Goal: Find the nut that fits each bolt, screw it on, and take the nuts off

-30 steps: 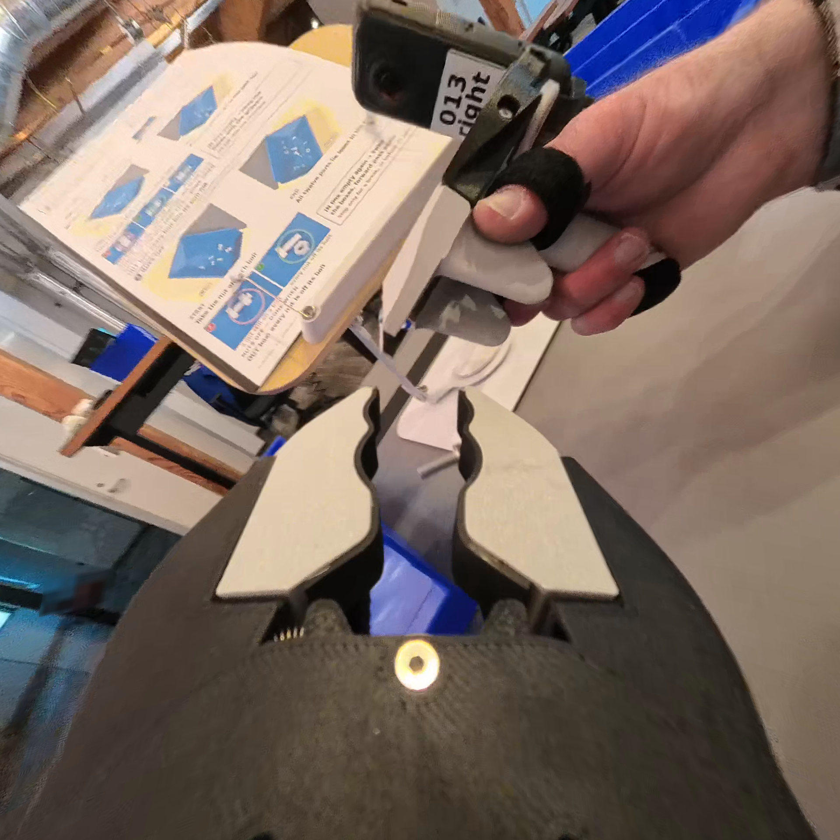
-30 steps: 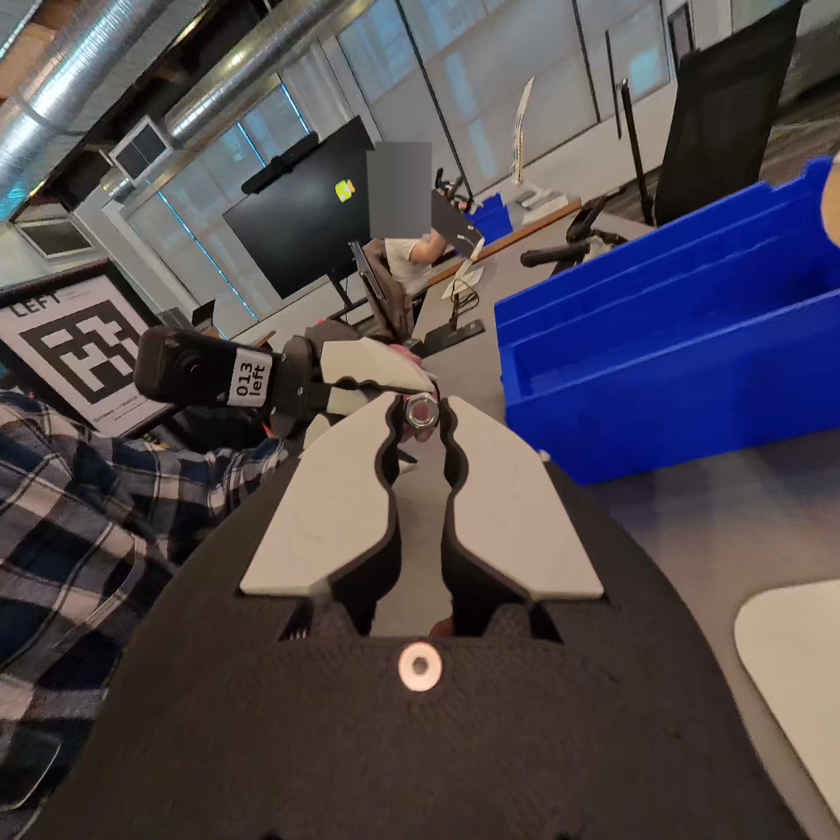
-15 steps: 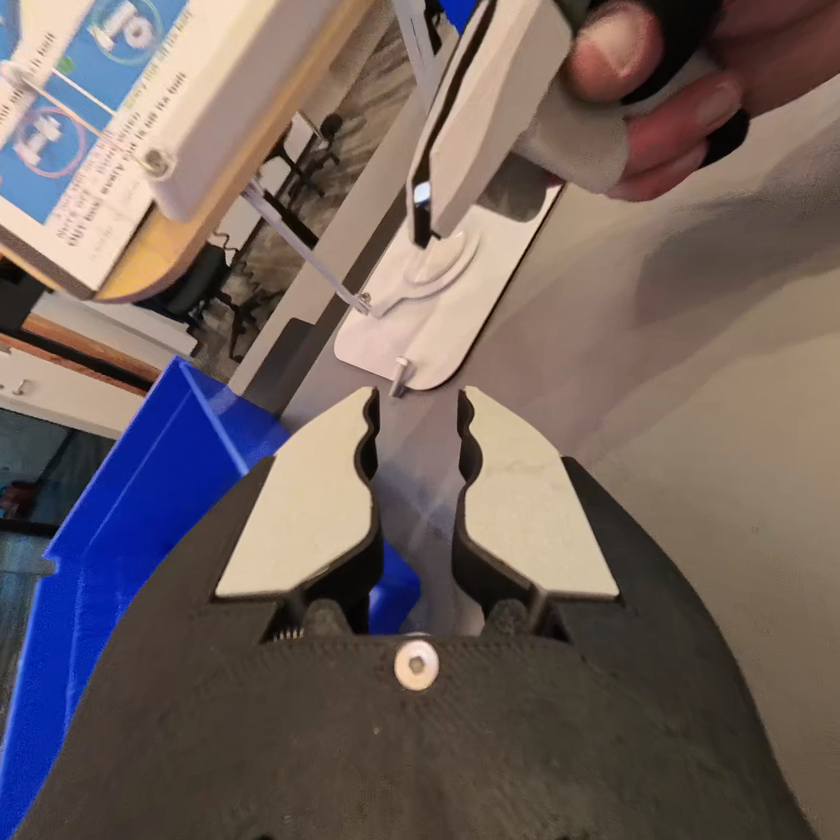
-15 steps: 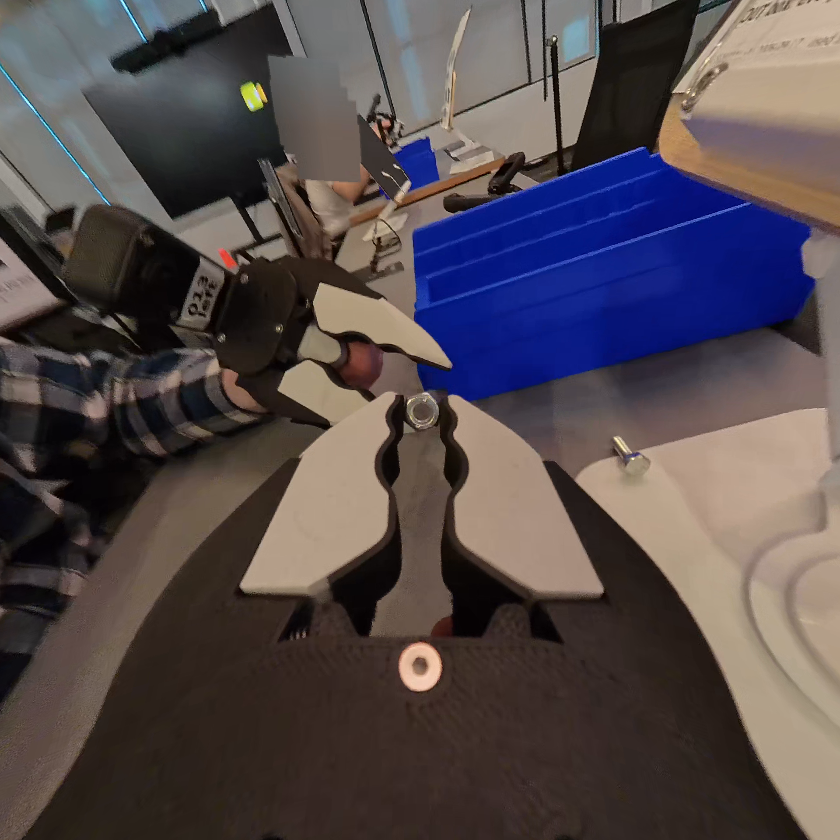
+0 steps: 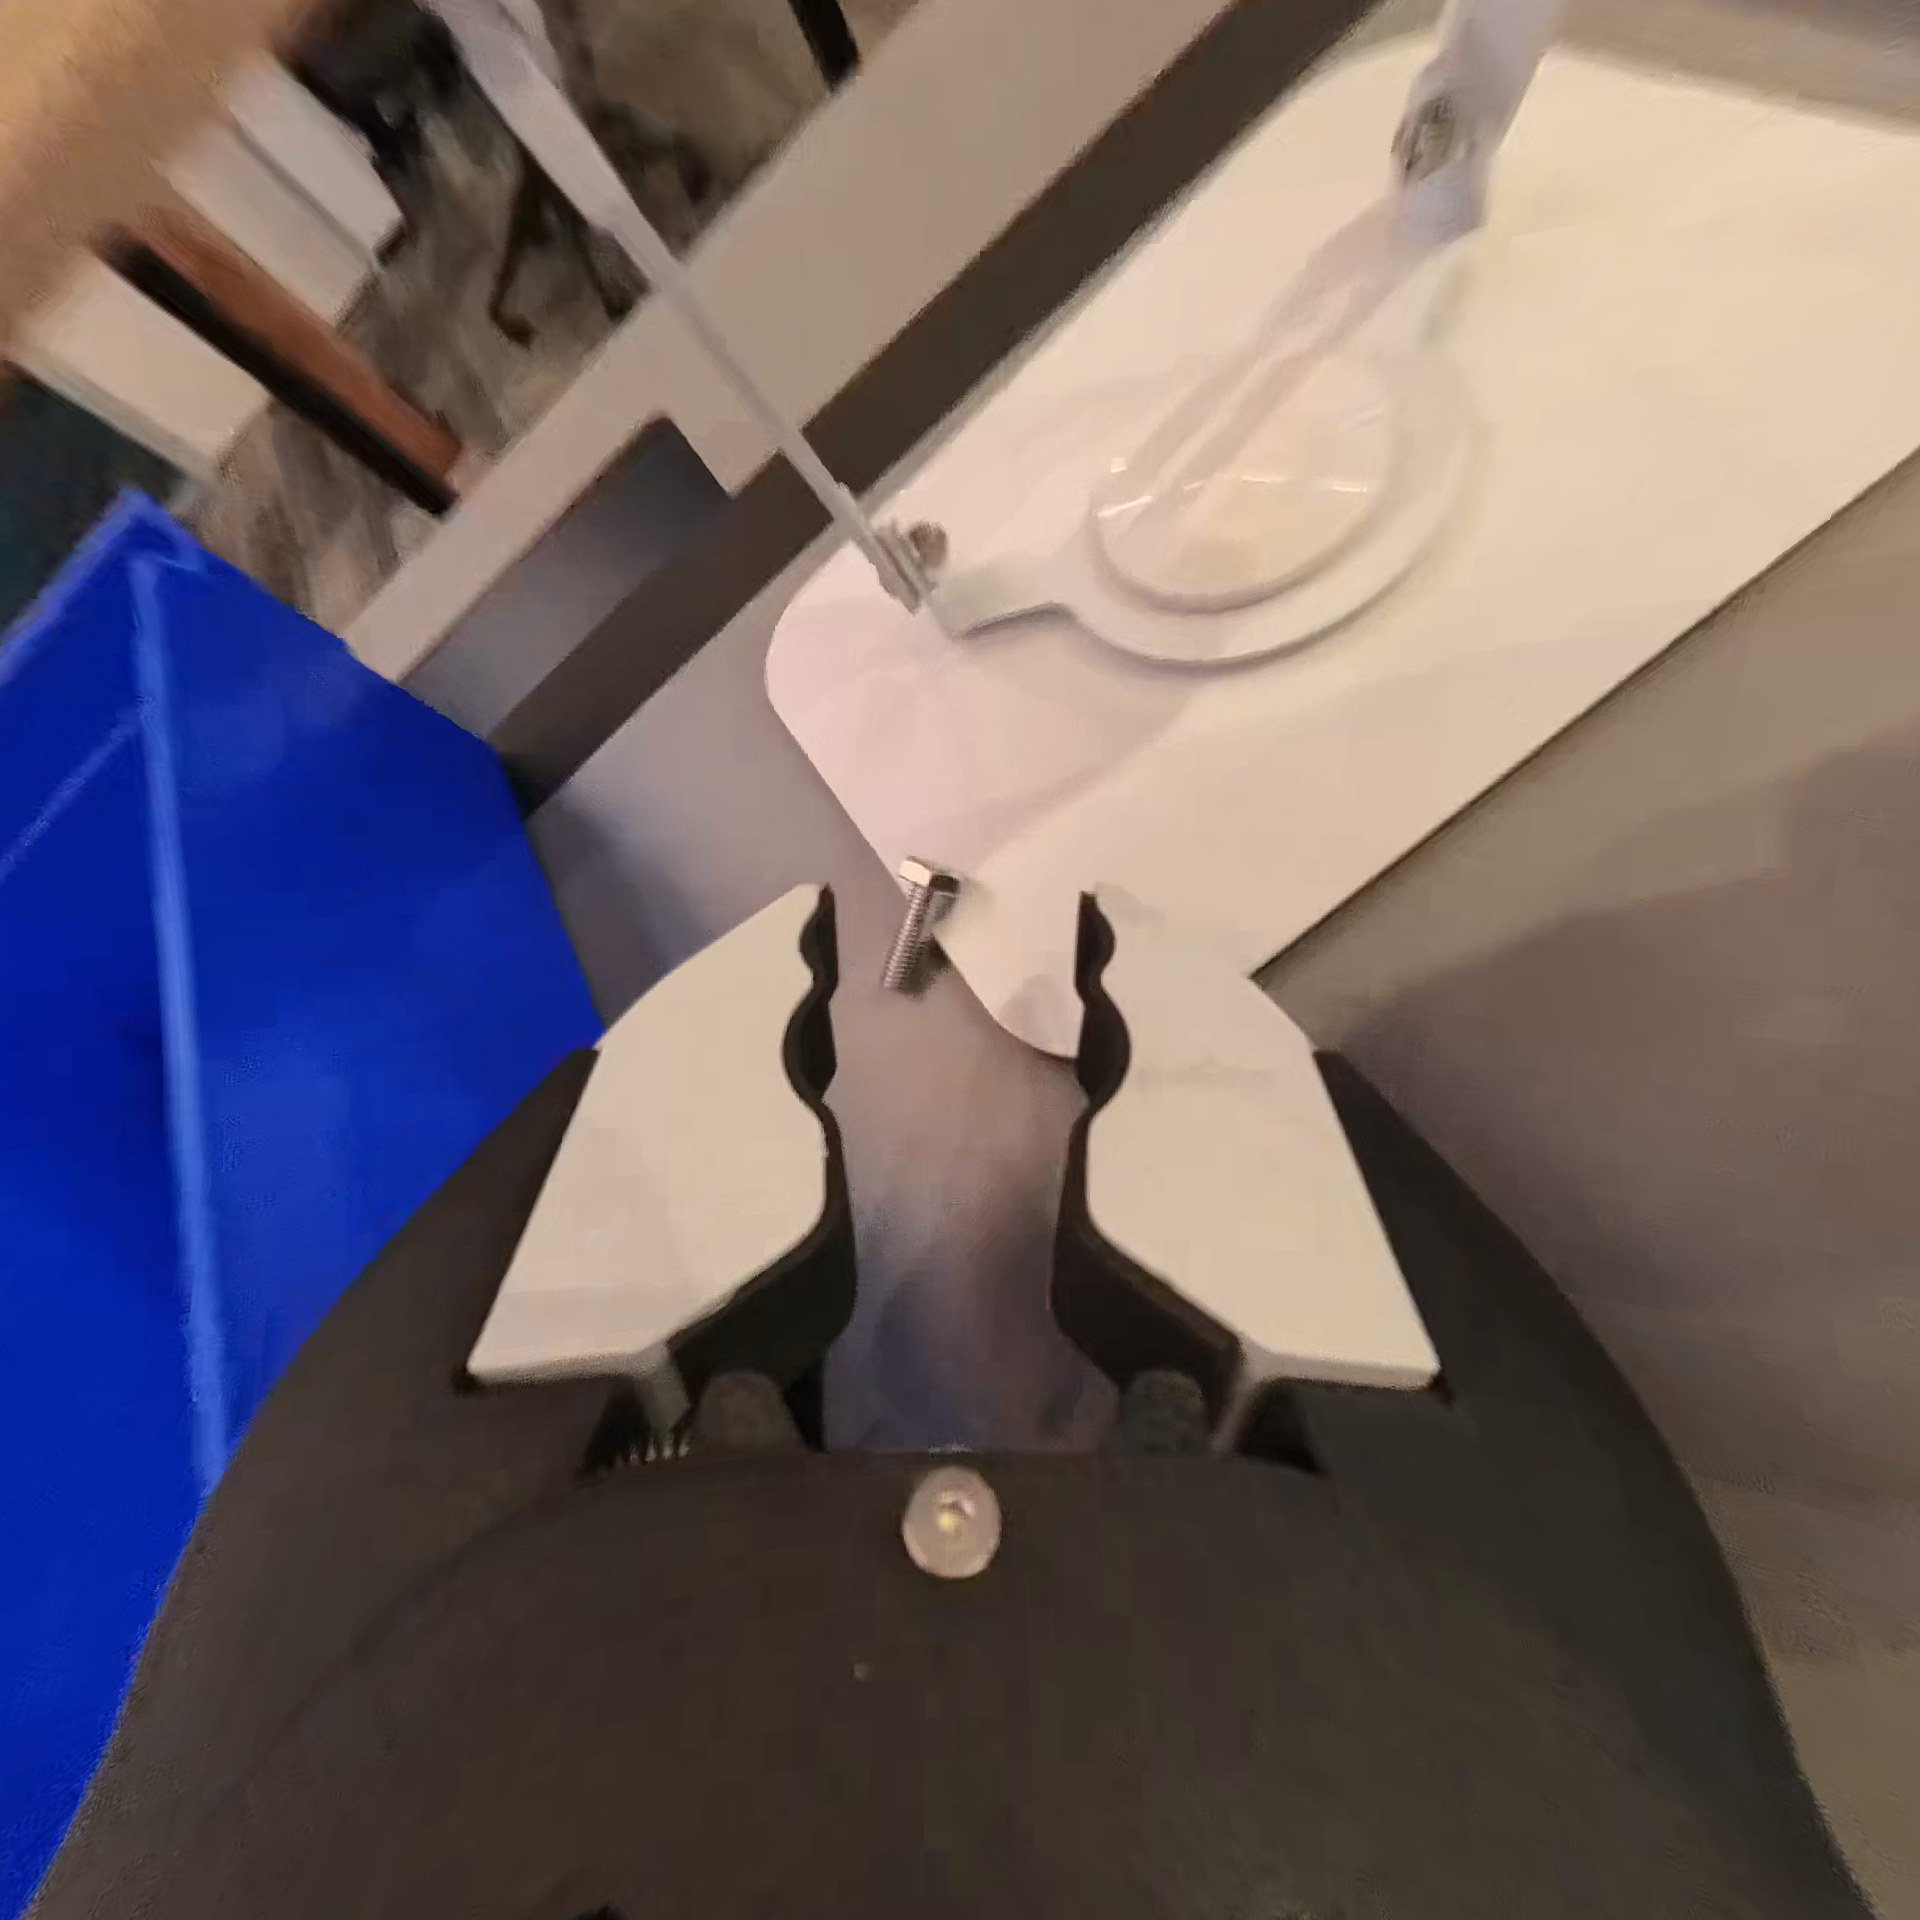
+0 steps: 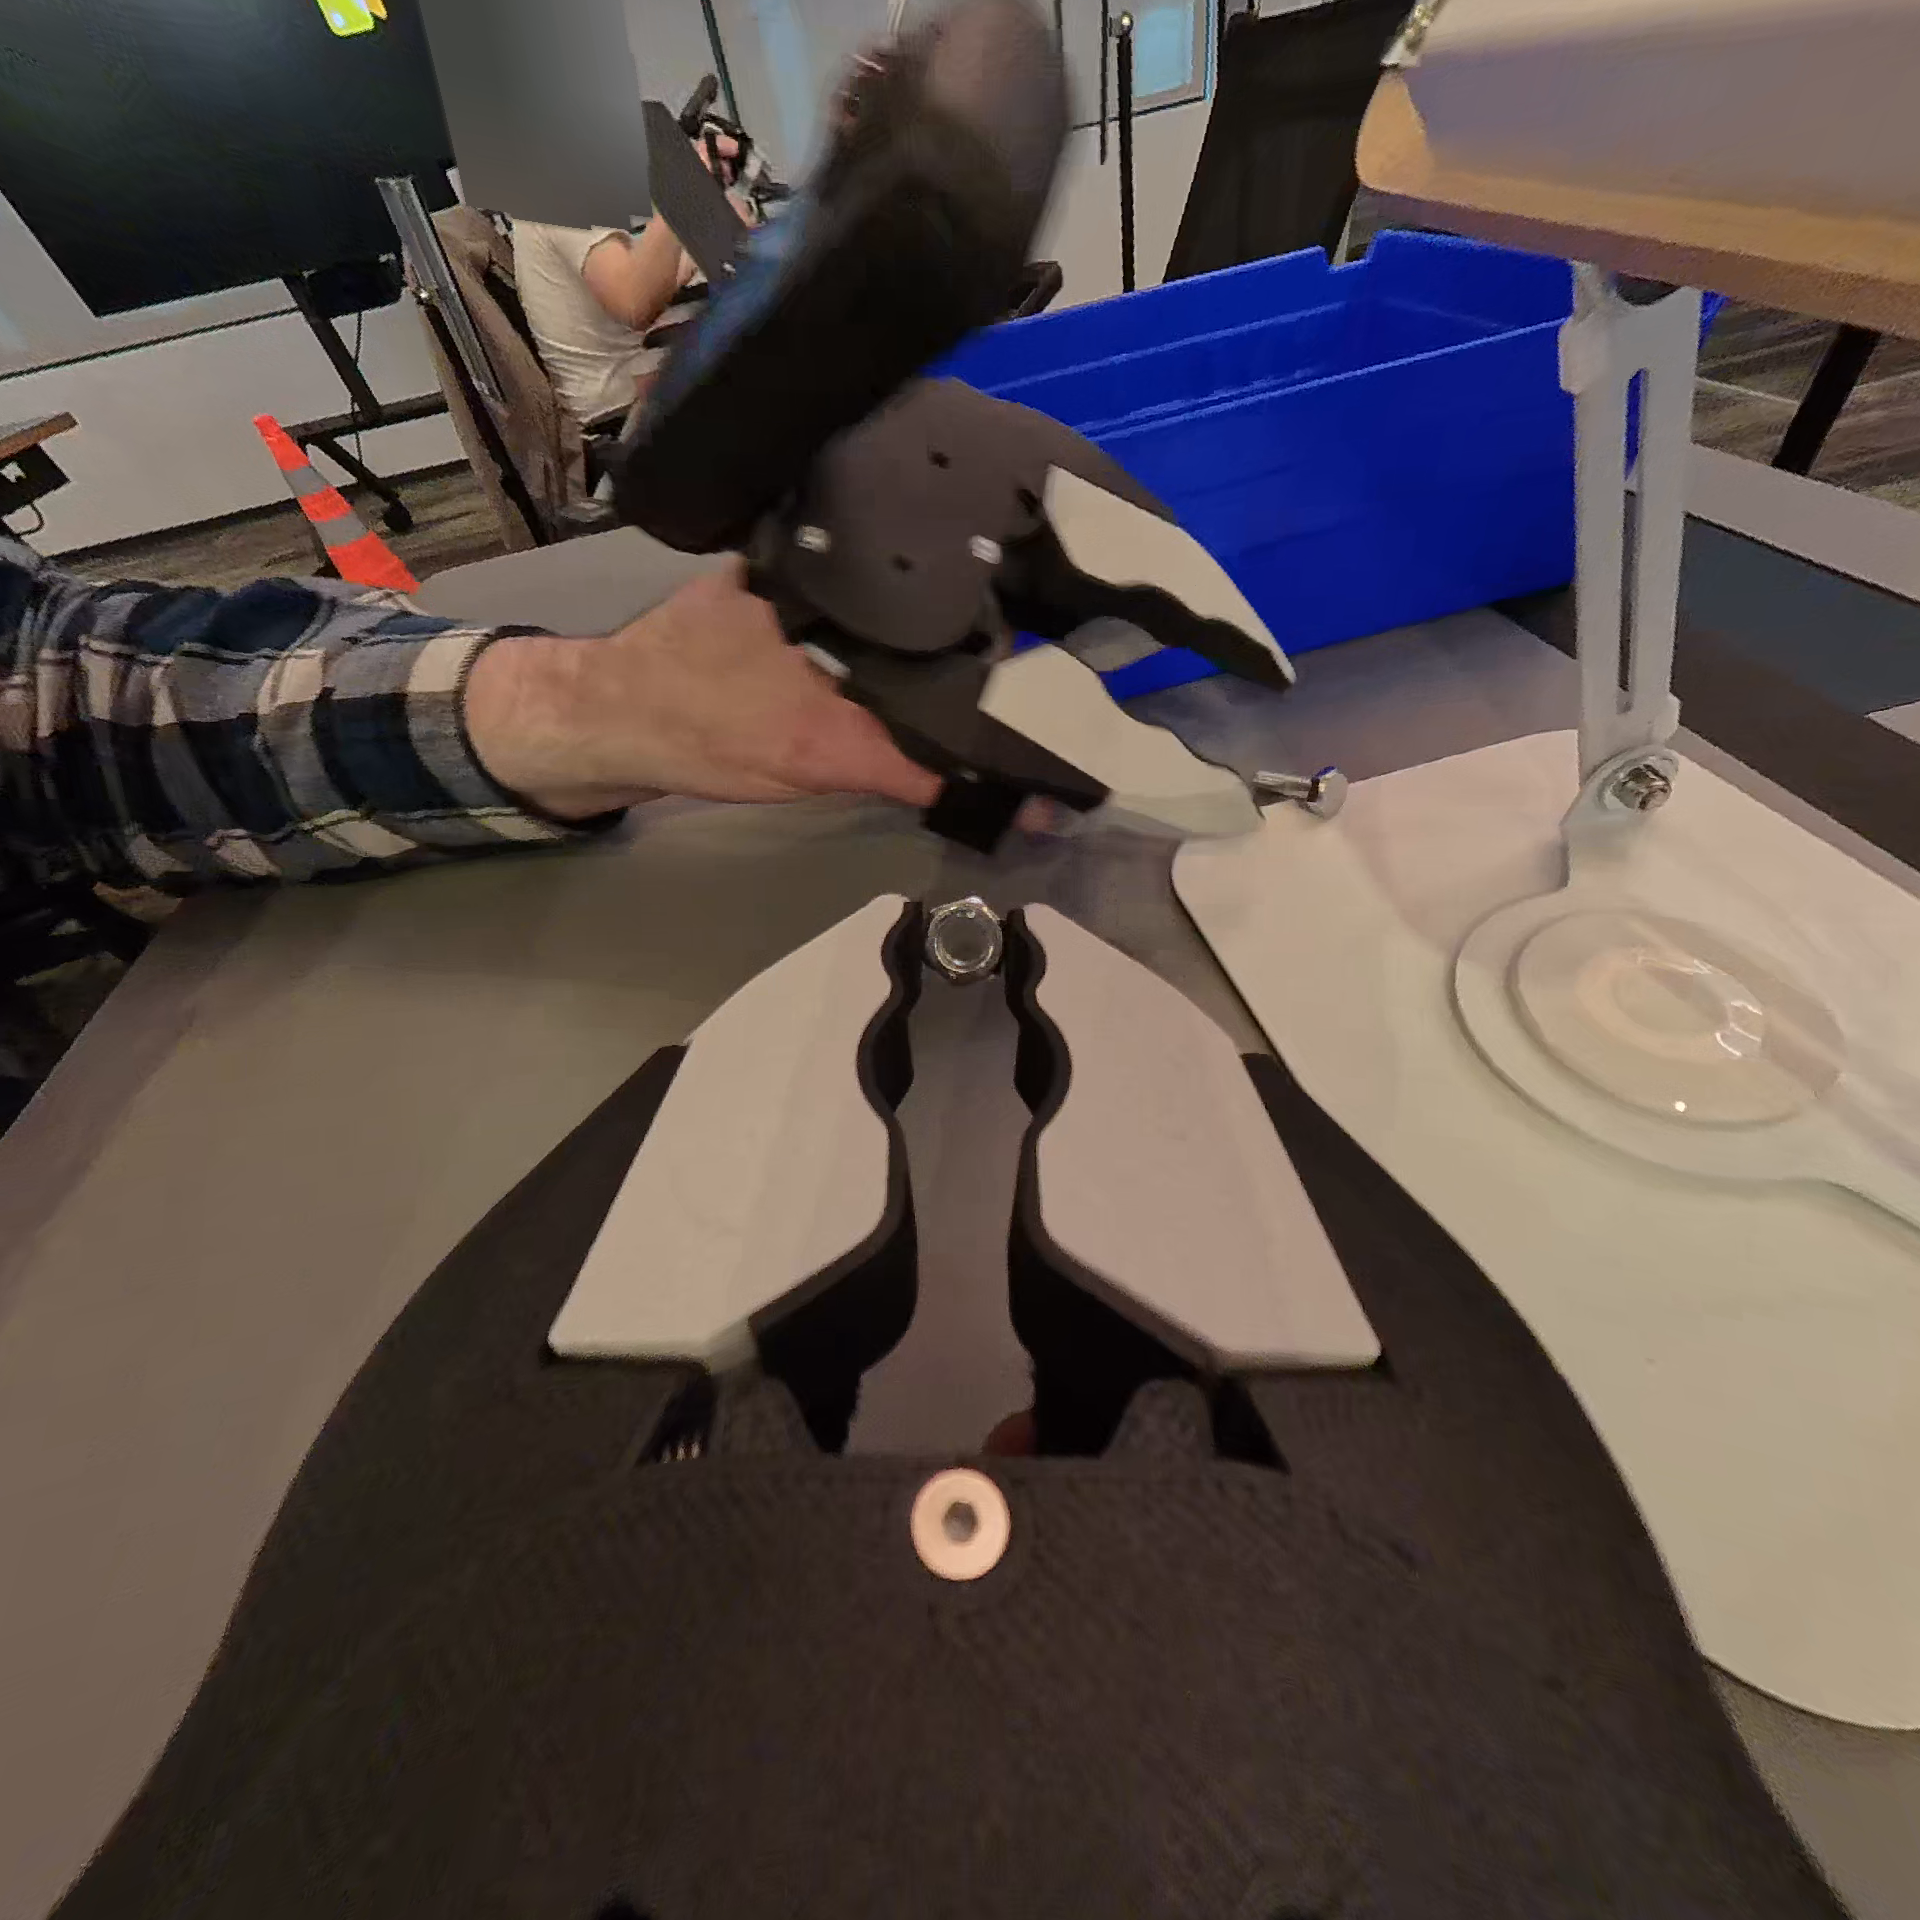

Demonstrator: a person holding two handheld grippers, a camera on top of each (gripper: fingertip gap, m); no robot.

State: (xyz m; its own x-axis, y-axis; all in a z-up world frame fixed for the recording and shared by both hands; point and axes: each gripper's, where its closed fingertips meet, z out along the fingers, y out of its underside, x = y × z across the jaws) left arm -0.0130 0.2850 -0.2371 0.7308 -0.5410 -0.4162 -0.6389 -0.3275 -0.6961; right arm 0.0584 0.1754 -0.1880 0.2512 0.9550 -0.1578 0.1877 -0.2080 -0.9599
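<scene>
A small silver bolt [image 5: 920, 925] lies on the grey table [image 5: 1610, 1143] against the edge of the white base plate [image 5: 1299, 748]. My left gripper [image 5: 954, 909] is open and low over the table. The bolt lies between its fingertips, which do not touch it. The right wrist view shows that gripper [image 6: 1262, 740] held by a hand, with its lower finger [image 6: 1174, 769] next to the bolt [image 6: 1299, 792]. My right gripper [image 6: 961, 935] is shut on a silver hex nut [image 6: 964, 940], held just above the table with its hole facing the camera.
A blue bin [image 5: 260, 935] stands left of the bolt and at the back in the right wrist view [image 6: 1299, 436]. A white stand [image 6: 1621, 582] rises from the base plate [image 6: 1507, 1403] and carries a board [image 6: 1662, 135] overhead. A plaid sleeve [image 6: 208, 707] lies at the left.
My left gripper came down from beside the right gripper to the bolt on the table, and its jaws opened wider. My right gripper kept the nut and tilted down towards the table.
</scene>
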